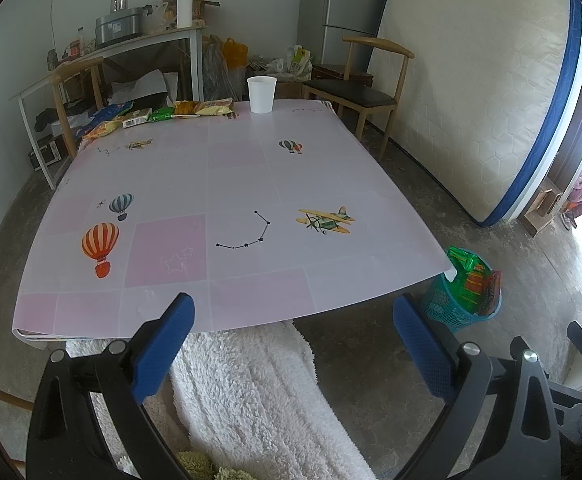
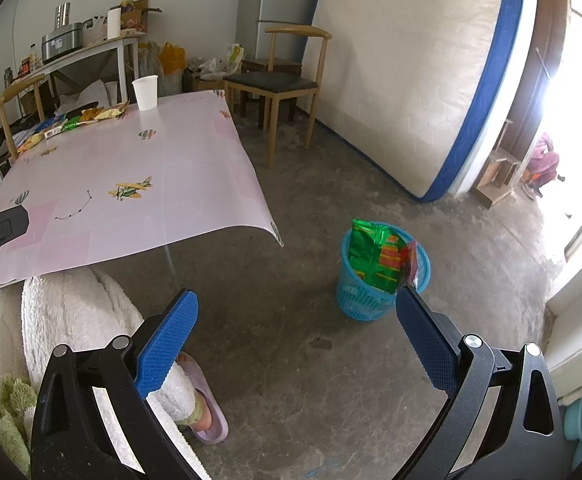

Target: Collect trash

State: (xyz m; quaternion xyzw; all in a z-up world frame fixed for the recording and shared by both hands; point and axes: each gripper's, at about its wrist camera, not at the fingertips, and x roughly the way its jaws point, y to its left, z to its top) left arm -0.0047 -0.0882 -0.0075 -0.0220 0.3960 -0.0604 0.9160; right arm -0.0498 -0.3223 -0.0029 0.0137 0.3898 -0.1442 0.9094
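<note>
Trash wrappers (image 1: 159, 114) lie in a row along the far left edge of the tabletop (image 1: 231, 184), beside a white paper cup (image 1: 261, 94). The blue basket (image 2: 371, 296) stands on the floor past the near right corner, already full of wrappers. Both the left gripper (image 1: 293, 340) and the right gripper (image 2: 297, 336) are wide open and empty. One risk I see: the basket is full, so another wrapper could slide out.

Daylight floods in from the doorway (image 2: 571, 120) at far right, blown out to white glare in both views. The rest is evenly lit and sharp. The bench (image 1: 231, 184) casts a soft shadow on the floor (image 2: 311, 360). Fisheye bending curves edges, with dark corners.
</note>
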